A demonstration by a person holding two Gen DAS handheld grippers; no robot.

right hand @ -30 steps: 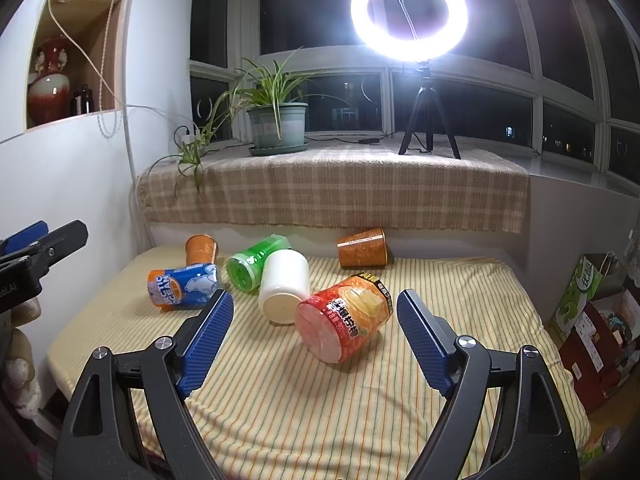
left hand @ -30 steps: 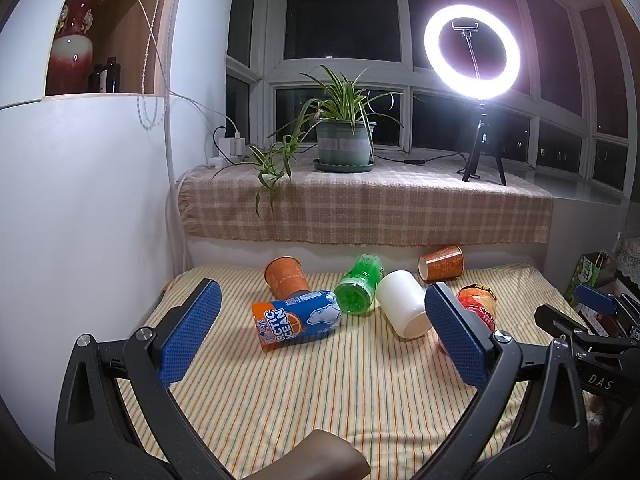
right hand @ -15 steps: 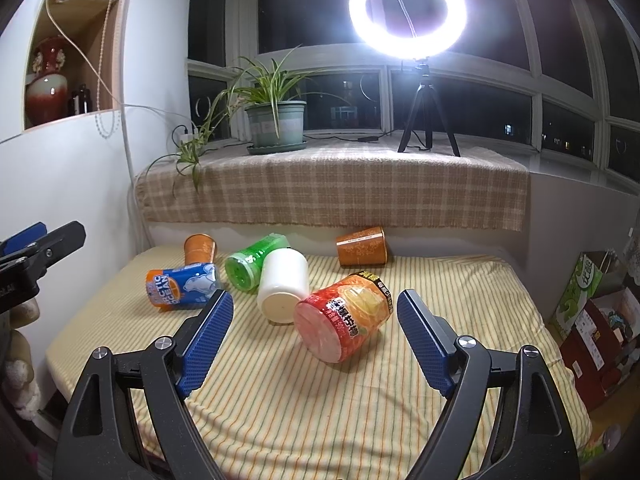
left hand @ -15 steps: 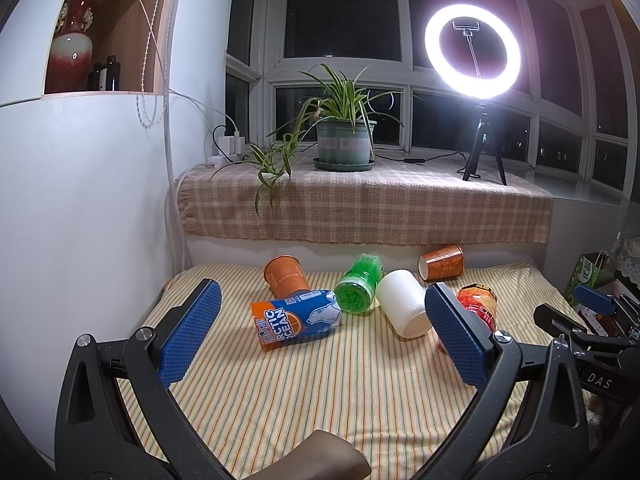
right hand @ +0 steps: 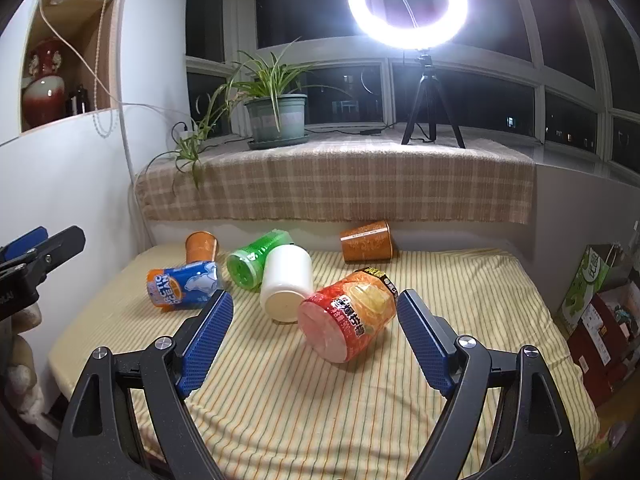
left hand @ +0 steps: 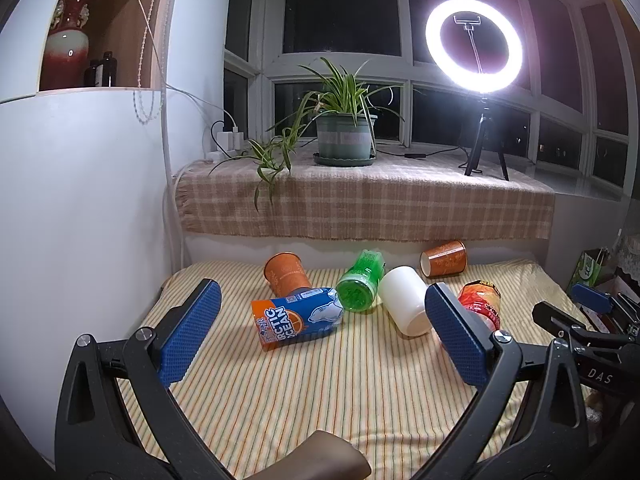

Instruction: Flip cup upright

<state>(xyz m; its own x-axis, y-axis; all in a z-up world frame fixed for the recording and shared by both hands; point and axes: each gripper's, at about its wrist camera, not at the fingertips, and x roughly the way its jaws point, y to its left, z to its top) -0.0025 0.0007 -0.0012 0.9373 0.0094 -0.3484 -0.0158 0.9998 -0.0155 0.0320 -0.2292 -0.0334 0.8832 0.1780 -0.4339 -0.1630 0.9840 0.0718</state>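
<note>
Several cups lie on their sides on the striped cloth: a blue-and-orange "Arctic Ocean" cup [left hand: 298, 317] [right hand: 182, 286], a green cup [left hand: 360, 287] [right hand: 256, 262], a white cup [left hand: 405, 300] [right hand: 286, 282], a red-orange noodle cup [right hand: 348, 316] [left hand: 482, 308], an orange cup [left hand: 286, 274] [right hand: 201, 247] at the back left and a brown cup [left hand: 444, 259] [right hand: 367, 241] by the back wall. My left gripper [left hand: 320, 336] is open and empty, short of the blue cup. My right gripper [right hand: 314, 334] is open and empty, with the noodle cup between its fingers' line of sight.
A checked cloth covers the window ledge [left hand: 360, 200], which carries a potted plant [left hand: 346, 136] and a ring light on a tripod [left hand: 476, 48]. A white wall [left hand: 80, 220] stands on the left. Boxes and bags [right hand: 596, 280] stand past the right edge.
The right gripper has drifted slightly forward and left, toward the noodle cup. The left gripper and the cups have not visibly moved.
</note>
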